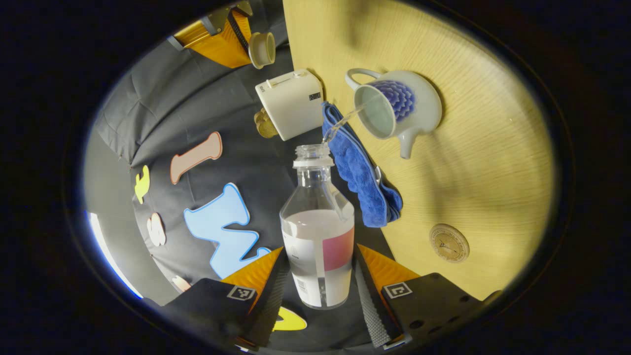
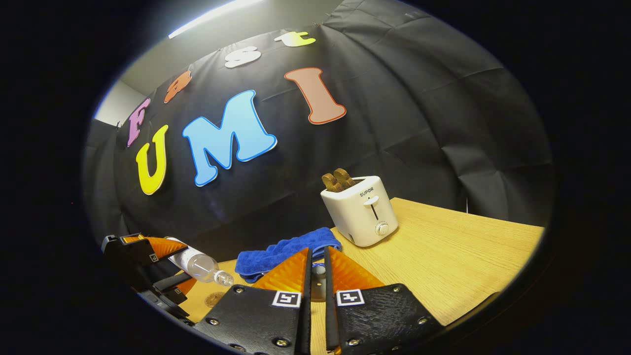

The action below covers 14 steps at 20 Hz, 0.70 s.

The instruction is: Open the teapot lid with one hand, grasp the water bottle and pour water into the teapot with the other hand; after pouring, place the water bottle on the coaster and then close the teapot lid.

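Note:
My left gripper (image 1: 320, 249) is shut on a clear water bottle (image 1: 318, 231), about half full and uncapped. The bottle is tipped, and a thin stream of water (image 1: 345, 118) runs from its mouth into the open white teapot (image 1: 399, 106) with a blue flower pattern on the wooden table (image 1: 483, 148). Off to one side, my right gripper (image 1: 246, 42) holds the teapot lid (image 1: 262, 49) in the air. In the right gripper view, the fingers of the right gripper (image 2: 318, 251) close on the lid's knob (image 2: 318, 282). The bottle (image 2: 199, 265) and left gripper (image 2: 148, 259) show low at the left. A round coaster (image 1: 448, 242) lies near the table edge.
A white toaster (image 1: 291, 103) with toast in it stands at the back of the table, also seen as the toaster (image 2: 362, 212). A folded blue cloth (image 1: 362, 177) lies between the toaster and the coaster, close under the bottle's mouth. The cloth (image 2: 288, 249) sits just beyond my right fingers.

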Motion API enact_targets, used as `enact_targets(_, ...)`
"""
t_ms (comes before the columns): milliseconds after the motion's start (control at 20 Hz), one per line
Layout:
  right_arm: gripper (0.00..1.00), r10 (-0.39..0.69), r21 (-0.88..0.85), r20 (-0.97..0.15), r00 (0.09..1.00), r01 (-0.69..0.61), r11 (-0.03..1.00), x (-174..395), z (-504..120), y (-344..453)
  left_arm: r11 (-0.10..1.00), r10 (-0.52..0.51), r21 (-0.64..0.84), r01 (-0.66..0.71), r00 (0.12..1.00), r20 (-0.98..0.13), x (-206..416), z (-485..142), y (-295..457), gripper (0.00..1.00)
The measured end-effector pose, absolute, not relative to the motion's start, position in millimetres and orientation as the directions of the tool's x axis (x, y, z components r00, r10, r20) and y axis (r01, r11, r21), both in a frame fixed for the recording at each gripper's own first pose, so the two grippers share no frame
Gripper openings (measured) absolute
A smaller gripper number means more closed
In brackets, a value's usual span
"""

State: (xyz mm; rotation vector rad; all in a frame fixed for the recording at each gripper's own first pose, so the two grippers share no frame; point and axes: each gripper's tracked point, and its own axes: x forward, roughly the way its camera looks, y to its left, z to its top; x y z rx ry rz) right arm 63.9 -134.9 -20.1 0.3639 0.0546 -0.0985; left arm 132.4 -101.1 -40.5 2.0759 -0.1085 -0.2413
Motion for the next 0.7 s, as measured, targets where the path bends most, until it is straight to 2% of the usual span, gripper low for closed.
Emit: enact_targets(700,0.12,-0.085,0.352,-0.08,0.993,0.108,0.93,63.7,-22.0,-134.5,-0.544,-0.161,0.839,0.015,0.979,-0.122,138.9,-32.8,-92.9,0.84)
